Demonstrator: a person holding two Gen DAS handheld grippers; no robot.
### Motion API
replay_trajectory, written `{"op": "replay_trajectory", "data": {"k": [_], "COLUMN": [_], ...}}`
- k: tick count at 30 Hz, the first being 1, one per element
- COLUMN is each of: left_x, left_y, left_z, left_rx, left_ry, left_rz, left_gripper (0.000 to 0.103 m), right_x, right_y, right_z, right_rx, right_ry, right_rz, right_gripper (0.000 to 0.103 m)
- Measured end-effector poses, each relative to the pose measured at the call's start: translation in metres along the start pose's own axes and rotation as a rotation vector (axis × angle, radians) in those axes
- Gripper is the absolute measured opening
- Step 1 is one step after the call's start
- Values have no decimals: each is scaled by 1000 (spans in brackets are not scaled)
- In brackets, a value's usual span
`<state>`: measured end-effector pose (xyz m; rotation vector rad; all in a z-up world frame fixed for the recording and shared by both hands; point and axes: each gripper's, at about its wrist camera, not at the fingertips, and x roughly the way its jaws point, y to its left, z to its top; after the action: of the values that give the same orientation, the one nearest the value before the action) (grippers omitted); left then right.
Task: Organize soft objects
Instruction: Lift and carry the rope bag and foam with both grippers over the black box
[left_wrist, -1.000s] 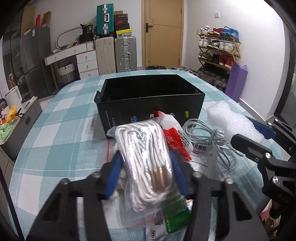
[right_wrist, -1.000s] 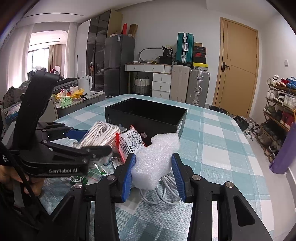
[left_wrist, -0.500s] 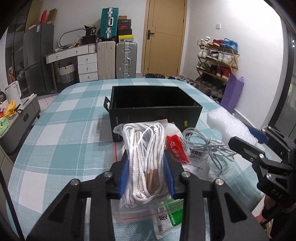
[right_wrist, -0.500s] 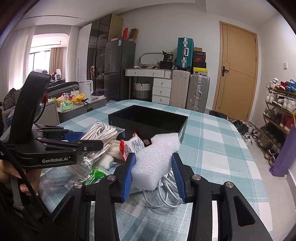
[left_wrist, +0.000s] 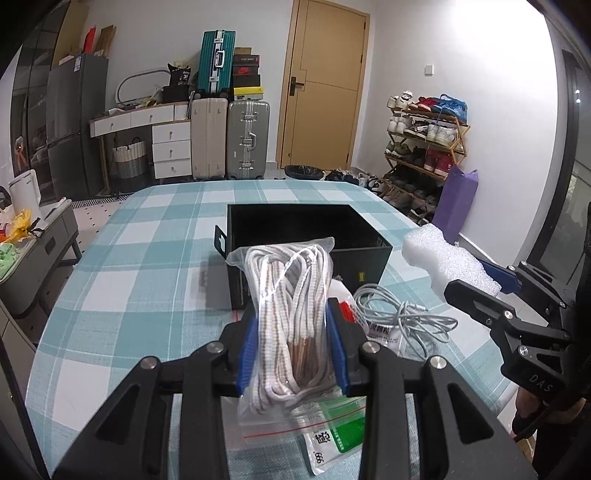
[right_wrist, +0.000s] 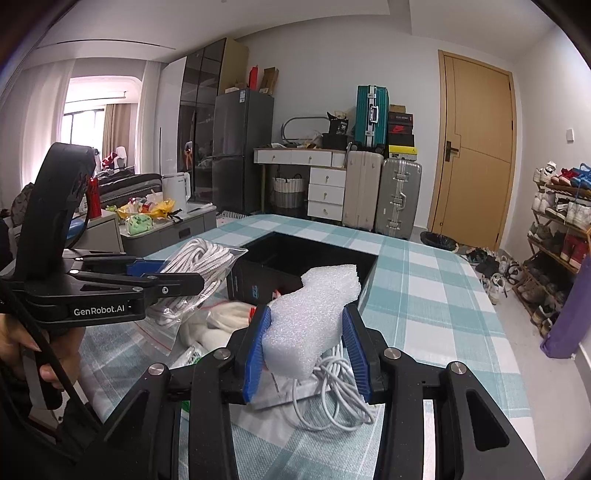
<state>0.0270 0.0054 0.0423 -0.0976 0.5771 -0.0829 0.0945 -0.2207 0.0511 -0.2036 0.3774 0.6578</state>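
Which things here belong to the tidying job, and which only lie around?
Job: clear bag of white rope in left gripper; white foam piece in right gripper; open black box; loose white cable.
Around: suitcases, shoe rack, wooden door.

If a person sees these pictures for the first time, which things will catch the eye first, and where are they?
First comes the clear bag of white rope, clamped in the left gripper just in front of the open black box. Next is the white foam piece, pinched in the right gripper above a coiled white cable on the teal checked tablecloth.
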Motion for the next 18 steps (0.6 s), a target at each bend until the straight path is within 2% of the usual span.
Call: {"op": "replay_trajectory", "data": {"k": [18], "left_x": [23], "left_y": [15], "left_z": [37], "left_rx": [-19], "left_ry": [-2], "left_rz": [-14], "left_gripper": [33], "right_x": [28], "right_y": [-11], "right_z": [34], "right_rx": [65], "right_ry": [21], "right_rz": [87], "right_gripper": [40]}}
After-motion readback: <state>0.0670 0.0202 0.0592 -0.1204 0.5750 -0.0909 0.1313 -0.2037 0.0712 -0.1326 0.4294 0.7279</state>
